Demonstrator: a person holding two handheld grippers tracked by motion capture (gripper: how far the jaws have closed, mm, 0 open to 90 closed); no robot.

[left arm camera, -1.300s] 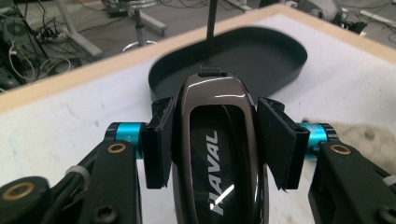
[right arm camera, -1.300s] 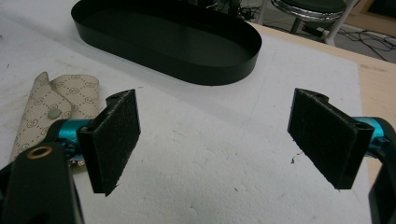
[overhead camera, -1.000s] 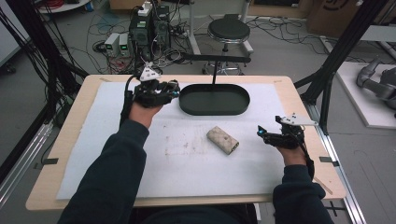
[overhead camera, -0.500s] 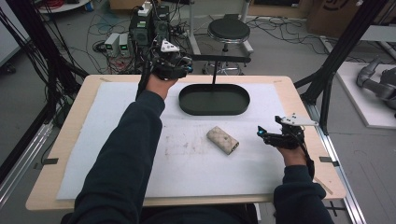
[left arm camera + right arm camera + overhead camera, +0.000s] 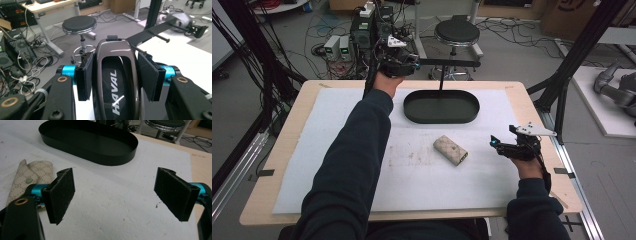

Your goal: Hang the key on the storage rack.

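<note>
My left gripper [image 5: 117, 75] is shut on a glossy dark car key fob [image 5: 116, 87] marked HAVAL, its pads pressing both sides. In the high view the left gripper [image 5: 399, 62] is raised beyond the table's far edge. It sits at the left end of the black stand's horizontal bar [image 5: 449, 63]. The bar [image 5: 152, 31] with its pegs runs just past the fob's top. A black oval tray [image 5: 412, 112] lies under the stand. A beige patterned key case [image 5: 451, 150] rests on the white mat. My right gripper [image 5: 498, 144] stands open to its right, with nothing between its pads [image 5: 62, 195].
The tray's wall [image 5: 110, 160] rises ahead of the right gripper, and the key case [image 5: 27, 180] lies at its left. A round stool [image 5: 457, 32], cables and equipment boxes [image 5: 362, 35] stand behind the table. Black frame posts [image 5: 562, 85] flank the right side.
My left hand has lifted from the mat left of the tray and moved away and to the right, up to the stand's bar, with the key fob in it. The right hand stayed put.
</note>
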